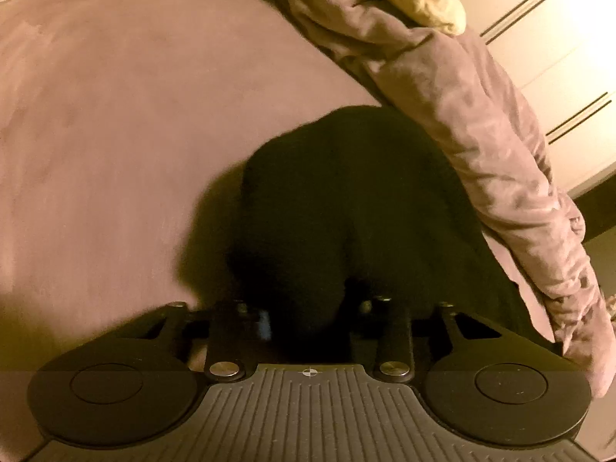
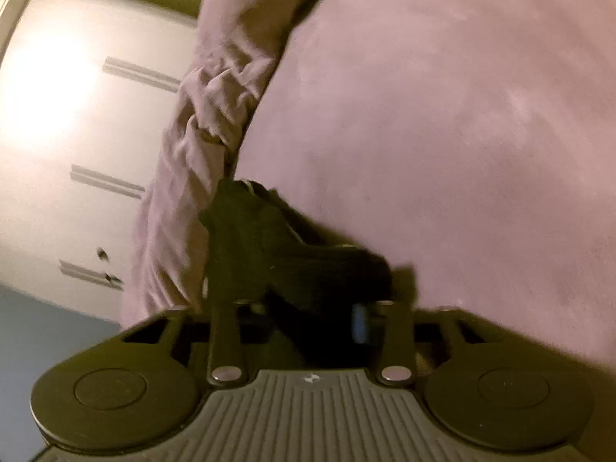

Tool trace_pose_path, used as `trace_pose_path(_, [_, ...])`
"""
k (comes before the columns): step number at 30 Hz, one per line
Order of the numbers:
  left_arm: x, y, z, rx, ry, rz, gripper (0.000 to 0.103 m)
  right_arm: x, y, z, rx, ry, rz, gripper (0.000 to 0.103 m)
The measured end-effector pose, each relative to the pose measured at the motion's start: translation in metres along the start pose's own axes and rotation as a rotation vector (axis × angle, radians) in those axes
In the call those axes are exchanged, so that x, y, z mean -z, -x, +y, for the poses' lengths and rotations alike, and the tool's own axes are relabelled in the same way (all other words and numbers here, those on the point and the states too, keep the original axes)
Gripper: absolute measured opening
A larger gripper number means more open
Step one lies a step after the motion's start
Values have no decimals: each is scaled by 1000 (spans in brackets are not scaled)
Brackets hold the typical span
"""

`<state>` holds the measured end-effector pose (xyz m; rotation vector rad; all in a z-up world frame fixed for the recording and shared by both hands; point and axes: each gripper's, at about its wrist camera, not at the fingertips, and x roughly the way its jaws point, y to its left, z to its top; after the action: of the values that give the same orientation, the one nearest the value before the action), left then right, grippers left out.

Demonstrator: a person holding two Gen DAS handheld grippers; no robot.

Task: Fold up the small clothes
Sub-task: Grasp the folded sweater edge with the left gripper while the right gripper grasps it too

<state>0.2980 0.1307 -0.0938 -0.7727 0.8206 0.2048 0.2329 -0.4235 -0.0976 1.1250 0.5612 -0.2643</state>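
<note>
left wrist view: left claw (image 1: 308, 308) clamped on black garment (image 1: 346, 200); right claw (image 2: 308, 308) likewise.

The bed (image 1: 115, 123) lies flat and bare across most of the left wrist view, open for passing. A rumpled blanket ridge (image 1: 481, 134) runs along its edge, blocking that side, with a black garment (image 1: 346, 200) lying just beside it and white drawers (image 2: 77, 134) beyond.
</note>
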Motion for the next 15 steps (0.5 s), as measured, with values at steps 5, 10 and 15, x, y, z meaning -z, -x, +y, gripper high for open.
trace_pose_path(5, [-6, 46, -18, 103, -75, -140, 26, 0, 38, 44, -16, 287, -143, 14])
trace_pose_path(10, [8, 45, -19, 24, -241, -150, 26, 9, 43, 30, 52, 380, -187, 13])
trace_pose_path(15, [17, 24, -4, -47, -255, -73, 43, 12, 23, 20, 193, 457, -90, 32])
